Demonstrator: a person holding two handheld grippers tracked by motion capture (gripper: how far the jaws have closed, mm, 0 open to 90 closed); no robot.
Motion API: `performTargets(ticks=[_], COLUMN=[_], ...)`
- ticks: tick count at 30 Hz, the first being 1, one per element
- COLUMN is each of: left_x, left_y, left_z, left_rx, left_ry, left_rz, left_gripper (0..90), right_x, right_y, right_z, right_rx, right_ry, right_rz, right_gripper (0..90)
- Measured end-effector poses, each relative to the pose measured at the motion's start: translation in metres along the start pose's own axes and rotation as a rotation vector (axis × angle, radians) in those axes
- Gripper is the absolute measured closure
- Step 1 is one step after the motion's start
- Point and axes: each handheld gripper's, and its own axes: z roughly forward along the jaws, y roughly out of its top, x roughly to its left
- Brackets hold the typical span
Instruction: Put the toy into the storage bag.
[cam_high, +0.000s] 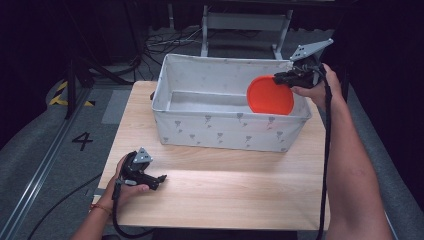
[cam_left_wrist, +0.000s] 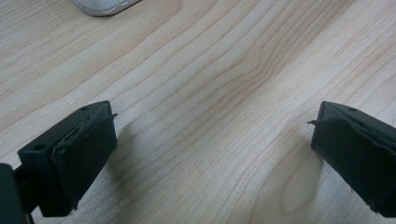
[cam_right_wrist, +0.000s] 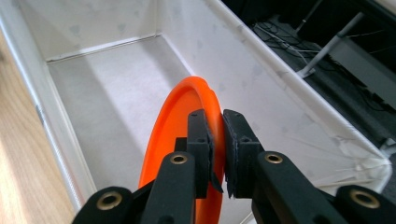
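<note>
Right gripper: your right gripper (cam_high: 278, 77) is at the far right corner of the bin, with its jaws clamped on the rim of the orange plate (cam_high: 270, 95). In the right gripper view the two jaws (cam_right_wrist: 218, 140) pinch the plate's edge between them.
Orange plate: you hold it on edge, tilted, above the right end of the bin's inside. Its lower part sits below the bin's top rim in the high view, but you cannot tell whether it touches the wall.
Bin: the white fabric bin (cam_high: 225, 131), printed with small grey marks, stands on the far half of the bench. Its floor is bare in the right gripper view (cam_right_wrist: 112, 107).
Left gripper: your left gripper (cam_high: 159, 179) rests low at the near left of the bench, well apart from the bin, in your left hand (cam_high: 129, 186). Its jaws are spread wide with nothing between them, and bare wood shows in the gap (cam_left_wrist: 212, 154).
Bench: light wood grain (cam_high: 225, 185), with open surface in front of the bin.
Floor: grey, with a painted "4" (cam_high: 82, 141) to the left of the bench.
</note>
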Motion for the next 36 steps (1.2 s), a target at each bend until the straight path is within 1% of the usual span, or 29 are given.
performTargets(ticks=[3,6,8,9,10,12,13,15,16,18,19,20,22,23,24,25,26,28,29,30,31,34,35,36], left_x=[0.000,0.000,0.000,0.000,0.000,0.000,0.000,0.000,0.000,0.000,0.000,0.000,0.000,0.000,0.000,0.000,0.000,0.000,0.000,0.000,0.001,0.000,0.000,0.000], left_y=[0.000,0.000,0.000,0.000,0.000,0.000,0.000,0.000,0.000,0.000,0.000,0.000,0.000,0.000,0.000,0.000,0.000,0.000,0.000,0.001,0.001,0.001,0.001,0.001], left_z=[0.000,0.000,0.000,0.000,0.000,0.000,0.000,0.000,0.000,0.000,0.000,0.000,0.000,0.000,0.000,0.000,0.000,0.000,0.000,0.000,0.000,0.000,0.000,0.000], left_rx=[0.000,0.001,0.000,0.000,0.000,0.000,0.000,0.000,0.000,0.000,0.000,0.000,0.000,0.000,0.000,0.000,0.000,0.001,0.001,0.000,0.000,0.001,0.001,0.001], left_ry=[0.000,0.000,0.000,0.000,0.000,0.000,0.000,0.000,0.000,0.000,0.000,0.000,0.000,0.000,0.000,0.000,0.001,0.004,0.004,0.005,0.008,0.005,0.005,0.005], left_rz=[0.000,0.000,0.000,0.000,0.000,0.000,0.000,0.000,0.000,0.000,0.000,0.000,0.000,0.000,0.000,0.000,0.000,0.006,0.006,0.005,0.008,0.006,0.005,0.005], left_gripper=[0.6,0.6,0.6,0.5,0.5,0.6,0.5,0.5,0.5,0.5,0.5,0.6,0.6,0.5,0.6,0.6,0.5,0.5,0.4,0.4,0.4,0.4,0.4,0.4], right_x=[0.002,0.005,0.007,0.007,0.008,0.010,0.012,0.013,0.015,0.016,0.016,0.017,0.017,0.017,0.018,0.018,0.019,0.021,0.022,0.023,0.023,0.025,0.026,0.027], right_y=[-0.006,-0.012,-0.015,-0.015,-0.017,-0.020,-0.021,-0.021,-0.021,-0.020,-0.020,-0.019,-0.019,-0.019,-0.018,-0.018,-0.017,-0.016,-0.015,-0.015,-0.015,-0.014,-0.014,-0.014], right_z=[0.006,0.014,0.018,0.018,0.022,0.026,0.029,0.030,0.034,0.035,0.035,0.037,0.038,0.038,0.040,0.040,0.041,0.046,0.050,0.053,0.053,0.059,0.061,0.063], right_rx=[0.007,0.036,0.062,0.062,0.085,0.113,0.127,0.137,0.166,0.191,0.191,0.215,0.245,0.245,0.294,0.294,0.319,0.378,0.431,0.458,0.458,0.522,0.535,0.558], right_ry=[0.024,0.050,0.059,0.059,0.070,0.089,0.115,0.121,0.139,0.157,0.157,0.172,0.185,0.185,0.210,0.210,0.216,0.229,0.241,0.241,0.241,0.248,0.255,0.252], right_rz=[-0.004,-0.026,-0.040,-0.040,-0.055,-0.077,-0.086,-0.091,-0.112,-0.131,-0.131,-0.151,-0.163,-0.163,-0.180,-0.180,-0.184,-0.203,-0.214,-0.219,-0.219,-0.248,-0.250,-0.257], right_gripper=[82.4,82.4,82.4,82.4,82.4,82.4,82.4,82.4,82.3,82.3,82.3,82.2,82.1,82.1,81.9,81.9,81.7,81.5,81.4,81.4,81.4,81.3,81.1,81.1])
